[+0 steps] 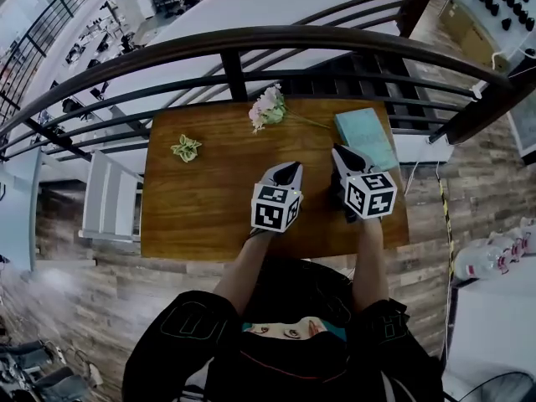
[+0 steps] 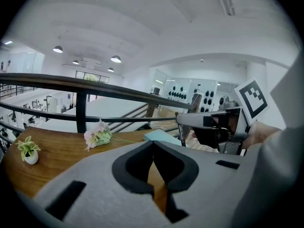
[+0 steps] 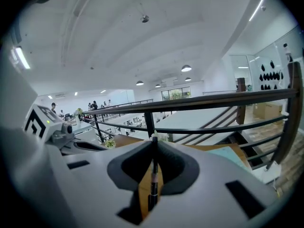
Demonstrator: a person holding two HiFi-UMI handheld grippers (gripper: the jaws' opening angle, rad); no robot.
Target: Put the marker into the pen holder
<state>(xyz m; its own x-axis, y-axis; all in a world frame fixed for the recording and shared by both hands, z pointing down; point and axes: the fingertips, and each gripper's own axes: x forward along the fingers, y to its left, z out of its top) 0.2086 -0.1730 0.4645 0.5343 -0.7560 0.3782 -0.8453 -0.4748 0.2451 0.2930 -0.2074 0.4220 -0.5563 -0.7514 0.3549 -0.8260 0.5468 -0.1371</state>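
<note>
- Item: marker (image 3: 153,177)?
- Clamped in my right gripper (image 3: 154,139), above the table (image 1: 209,199) toward its near right corner, secured for carrying.
- Left gripper (image 2: 153,143)?
- Jaws together, empty. No pen holder in view.

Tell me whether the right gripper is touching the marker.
Touching. In the right gripper view, the right gripper is shut on the thin dark marker, which is pinched between its jaws.

We see a wooden table (image 1: 193,216) standing just beside a dark curved railing (image 1: 251,40) on a wood-plank floor (image 1: 75,283), and beyond it a bright hall under a white vaulted ceiling (image 2: 156,23) with round lamps (image 2: 115,59)
</note>
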